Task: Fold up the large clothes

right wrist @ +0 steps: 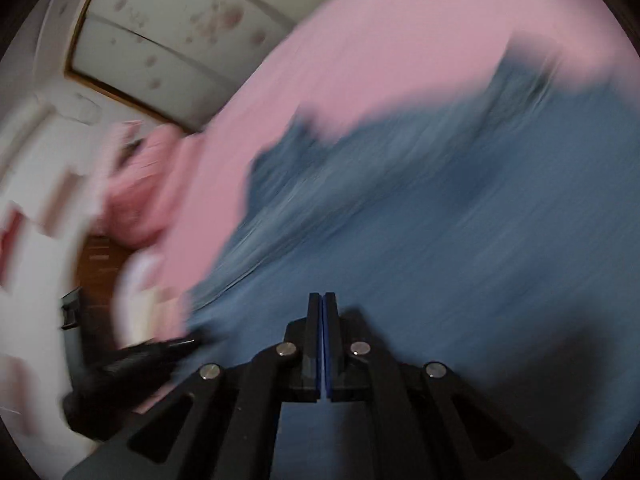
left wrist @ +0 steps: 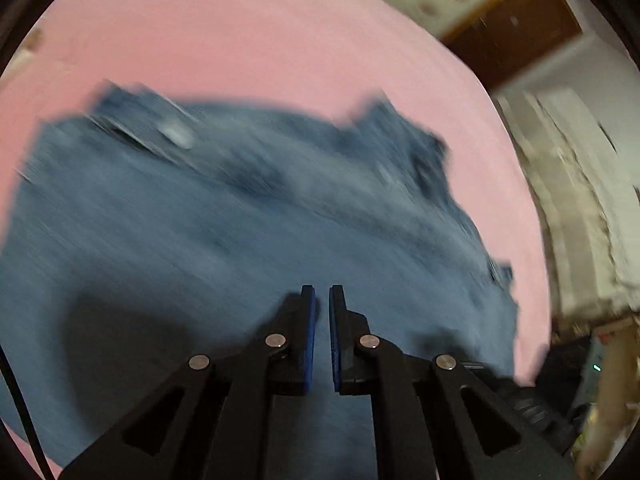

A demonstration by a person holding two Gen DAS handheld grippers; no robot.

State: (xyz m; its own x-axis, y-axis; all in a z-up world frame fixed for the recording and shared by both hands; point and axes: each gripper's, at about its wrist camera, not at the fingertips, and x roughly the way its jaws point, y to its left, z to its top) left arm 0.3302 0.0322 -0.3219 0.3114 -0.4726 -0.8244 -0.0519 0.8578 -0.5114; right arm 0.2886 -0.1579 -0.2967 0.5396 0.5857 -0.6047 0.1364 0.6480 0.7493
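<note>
While motion-blurred, blue garment (left wrist: 240,220) lies rumpled on pink sheet (left wrist: 240,40); both jaws closed, holding nothing.

Blue garment (left wrist: 248,216) spread on pink sheet (left wrist: 240,40)

Dim indoor light; heavy motion blur both views; fisheye edges dark; shadows possibly from tongs.

Pink bedsheet (left wrist: 248,32), floral-panelled wardrobe (right wrist: 168,28), dark wooden floor (right wrist: 100,264).
</note>
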